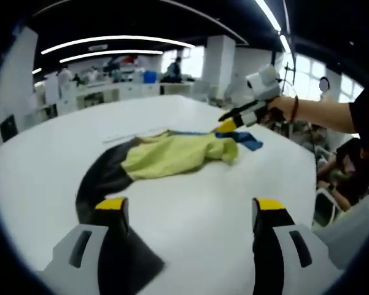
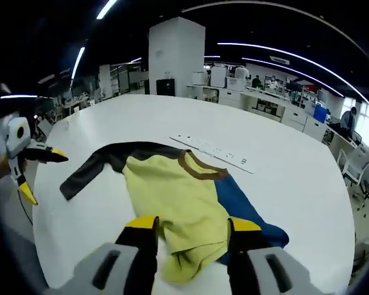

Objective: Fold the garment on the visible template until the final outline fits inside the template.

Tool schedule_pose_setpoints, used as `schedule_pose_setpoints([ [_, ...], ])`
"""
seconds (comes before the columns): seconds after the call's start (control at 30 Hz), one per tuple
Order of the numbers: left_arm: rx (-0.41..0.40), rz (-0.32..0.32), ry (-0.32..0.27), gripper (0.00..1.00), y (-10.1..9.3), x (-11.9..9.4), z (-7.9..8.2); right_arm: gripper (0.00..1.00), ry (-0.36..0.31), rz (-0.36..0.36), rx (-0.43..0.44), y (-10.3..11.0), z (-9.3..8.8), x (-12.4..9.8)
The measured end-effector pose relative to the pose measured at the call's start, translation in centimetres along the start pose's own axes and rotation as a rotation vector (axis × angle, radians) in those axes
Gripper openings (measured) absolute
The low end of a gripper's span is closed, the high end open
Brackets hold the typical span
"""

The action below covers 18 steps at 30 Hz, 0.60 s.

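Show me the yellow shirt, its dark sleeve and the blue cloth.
yellow shirt (image 2: 172, 196), right gripper view, middle of body.
dark sleeve (image 1: 104, 175), left gripper view, its bend.
blue cloth (image 2: 245, 206), right gripper view, flat part beside the shirt.

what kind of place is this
Likely an open-plan office or lab: a big white table holds the yellow garment, with strip ceiling lights, a white pillar and rows of desks behind.

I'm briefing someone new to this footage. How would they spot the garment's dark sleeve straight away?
Start at the big white table, where the yellow garment lies by itself. From its yellow body, a long dark sleeve trails away in a curve toward the left gripper. It is the garment's one near-black strip, unlike the blue patch on the opposite side.
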<state>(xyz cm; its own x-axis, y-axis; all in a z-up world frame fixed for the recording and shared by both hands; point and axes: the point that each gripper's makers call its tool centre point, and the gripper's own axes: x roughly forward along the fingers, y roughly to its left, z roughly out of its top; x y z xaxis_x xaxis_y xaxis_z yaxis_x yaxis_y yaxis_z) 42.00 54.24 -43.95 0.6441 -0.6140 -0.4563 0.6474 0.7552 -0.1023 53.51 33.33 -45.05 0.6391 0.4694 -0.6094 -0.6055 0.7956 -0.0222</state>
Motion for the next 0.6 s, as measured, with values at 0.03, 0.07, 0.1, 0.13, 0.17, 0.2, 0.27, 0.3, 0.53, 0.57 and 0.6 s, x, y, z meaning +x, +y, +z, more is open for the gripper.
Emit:
schedule_pose_setpoints([
  [0.03,-0.003,0.002,-0.003,0.79,0.0,-0.1,0.1,0.43,0.005,0.006,-0.01,0.3,-0.2,-0.1],
  [0.07,-0.008,0.004,-0.01,0.79,0.0,-0.1,0.2,0.43,0.005,0.01,-0.013,0.5,-0.2,-0.1],
  [0.1,-0.01,0.005,-0.012,0.79,-0.1,-0.2,0.2,0.44,0.007,0.015,-0.015,0.7,-0.3,-0.1],
  [0.13,-0.01,0.007,-0.014,0.8,-0.1,-0.3,0.3,0.44,0.013,0.023,-0.01,1.2,-0.5,-0.2],
  [0.17,-0.01,0.009,-0.016,0.8,-0.1,-0.3,0.3,0.44,0.016,0.028,-0.006,1.4,-0.7,-0.2],
  [0.2,-0.01,0.009,-0.018,0.81,-0.1,-0.4,0.4,0.44,0.018,0.03,-0.007,2.0,-0.9,-0.5],
  [0.27,-0.012,0.013,-0.028,0.83,0.0,-0.5,0.5,0.43,0.02,0.029,-0.004,2.1,-1.1,-0.4],
  [0.3,-0.014,0.016,-0.031,0.83,0.0,-0.6,0.6,0.43,0.022,0.031,0.006,2.3,-1.2,-0.5],
  [0.53,-0.015,0.022,-0.037,0.88,0.0,-1.1,0.6,0.43,0.051,0.044,0.031,3.7,-2.9,-0.5],
  [0.57,-0.013,0.023,-0.035,0.89,0.0,-1.2,0.6,0.42,0.056,0.044,0.037,3.8,-3.1,-0.5],
  [0.6,-0.005,0.025,-0.035,0.89,0.0,-1.3,0.6,0.42,0.068,0.045,0.05,3.9,-3.5,-0.5],
])
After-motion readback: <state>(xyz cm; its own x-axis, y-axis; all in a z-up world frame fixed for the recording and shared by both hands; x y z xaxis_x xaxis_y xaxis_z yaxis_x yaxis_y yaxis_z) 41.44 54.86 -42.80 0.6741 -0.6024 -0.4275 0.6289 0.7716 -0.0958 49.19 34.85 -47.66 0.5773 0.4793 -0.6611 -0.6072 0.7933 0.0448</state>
